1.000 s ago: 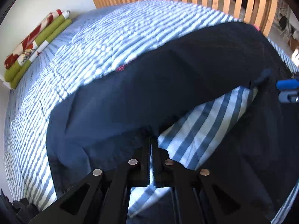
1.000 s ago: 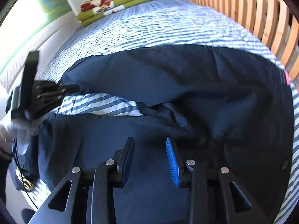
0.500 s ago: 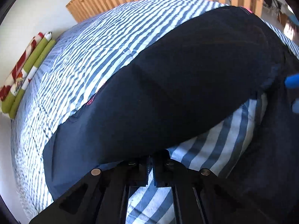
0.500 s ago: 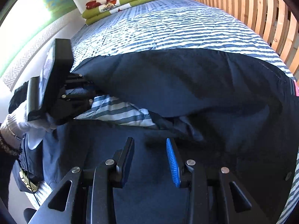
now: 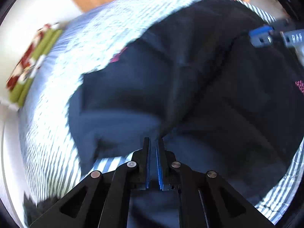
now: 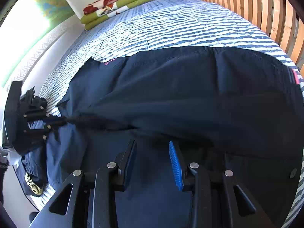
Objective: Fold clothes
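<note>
A dark blue garment (image 5: 190, 76) (image 6: 180, 91) lies spread over the striped bed, its near half folded over itself. My left gripper (image 5: 153, 140) (image 6: 58, 121) is at the garment's left edge. Its jaws are opening to a narrow slit, and the cloth's edge is still caught at the tips, with taut creases running out from them. My right gripper (image 6: 152, 142) (image 5: 262, 36) hovers open just above the garment's near part, with nothing between its blue pads. The left wrist view is blurred by motion.
The blue-and-white striped bedspread (image 6: 171, 24) (image 5: 57, 114) extends beyond the garment. A folded green and red blanket (image 6: 117, 5) (image 5: 32, 66) lies at the far end by the wall. A wooden slat railing (image 6: 256, 9) lines the right side. A dark item with yellow trim (image 6: 32, 186) hangs at the near left edge.
My left gripper has carried the garment's edge across, and the folded cloth now covers the striped patch that showed before. Its jaws show a wider slit. The right gripper has stayed put.
</note>
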A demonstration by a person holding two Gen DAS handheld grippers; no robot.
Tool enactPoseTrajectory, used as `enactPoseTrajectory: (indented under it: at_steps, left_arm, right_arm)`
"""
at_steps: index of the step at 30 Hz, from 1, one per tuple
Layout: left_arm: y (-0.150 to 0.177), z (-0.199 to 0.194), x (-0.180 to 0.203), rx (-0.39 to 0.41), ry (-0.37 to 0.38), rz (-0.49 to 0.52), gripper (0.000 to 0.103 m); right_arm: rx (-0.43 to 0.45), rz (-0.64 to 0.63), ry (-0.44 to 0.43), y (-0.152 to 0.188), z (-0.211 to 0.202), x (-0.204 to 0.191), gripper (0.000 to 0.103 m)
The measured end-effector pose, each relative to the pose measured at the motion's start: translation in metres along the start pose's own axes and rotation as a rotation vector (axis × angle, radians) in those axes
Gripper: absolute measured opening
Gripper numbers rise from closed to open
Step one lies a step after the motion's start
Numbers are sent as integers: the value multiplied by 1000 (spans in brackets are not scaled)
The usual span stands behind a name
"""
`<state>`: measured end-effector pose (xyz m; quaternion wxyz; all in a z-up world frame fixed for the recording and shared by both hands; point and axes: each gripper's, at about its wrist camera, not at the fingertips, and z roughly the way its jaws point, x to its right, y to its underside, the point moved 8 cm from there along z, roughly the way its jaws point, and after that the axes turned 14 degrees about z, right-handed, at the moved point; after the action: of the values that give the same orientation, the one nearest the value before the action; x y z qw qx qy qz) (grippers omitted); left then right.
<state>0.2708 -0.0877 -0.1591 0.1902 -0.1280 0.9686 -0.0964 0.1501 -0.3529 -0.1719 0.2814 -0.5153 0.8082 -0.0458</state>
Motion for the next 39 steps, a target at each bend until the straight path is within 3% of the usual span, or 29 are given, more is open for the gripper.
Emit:
enactPoseTrajectory:
  at_steps: [4, 6, 10, 14, 17, 22, 23, 24, 25, 26, 27, 30, 34, 37, 38, 39]
  left_arm:
    - [44, -64, -31, 90, -50, -208, 14]
    - [74, -98, -27, 116, -55, -292, 24]
    - [136, -144, -5, 126, -61, -441, 28]
    - [183, -157, 41, 99, -54, -514, 42]
    - [204, -143, 58, 81, -46, -606, 54]
    - [221, -103, 45, 51, -62, -745, 60]
    - [222, -98, 44, 56, -54, -758, 59]
    - [222, -93, 44, 67, -42, -773, 51]
    - [222, -91, 45, 77, -30, -783, 41]
    - [223, -89, 45, 81, -19, -789, 18]
    - [222, -88, 46, 91, -11, -797, 10]
    - [220, -94, 45, 130, 2, -808, 6]
    - [223, -105, 39, 160, 1, -839, 6]
    - [224, -120, 34, 181, -13, -840, 5]
    - [225, -124, 34, 186, -16, -839, 5]
    - [225, -127, 32, 187, -22, -836, 5]
  right_arm:
    - [15, -66, -13, 27, -17, -5, 32]
    - [12, -95, -36, 45, -30, -10, 32]
    - [-13, -189, -44, 101, -58, -14, 34]
    - [-63, -282, -39, 151, -72, -19, 37]
    - [-57, -359, -11, 172, -70, -25, 38]
    - [-69, -431, -7, 187, -55, -37, 40]
    - [-70, -454, 8, 190, -51, -38, 40]
    - [-71, -479, 26, 194, -48, -40, 40]
    - [-76, -500, 39, 197, -45, -40, 40]
    - [-85, -516, 48, 202, -44, -40, 40]
    - [-89, -531, 54, 205, -44, -41, 40]
    - [-84, -593, 86, 213, -44, -44, 45]
    - [-37, -715, 268, 215, -30, -36, 46]
    - [-24, -762, 289, 215, -33, -36, 45]
    - [-24, -768, 294, 215, -35, -34, 42]
    - [-25, -771, 299, 216, -35, -33, 28]
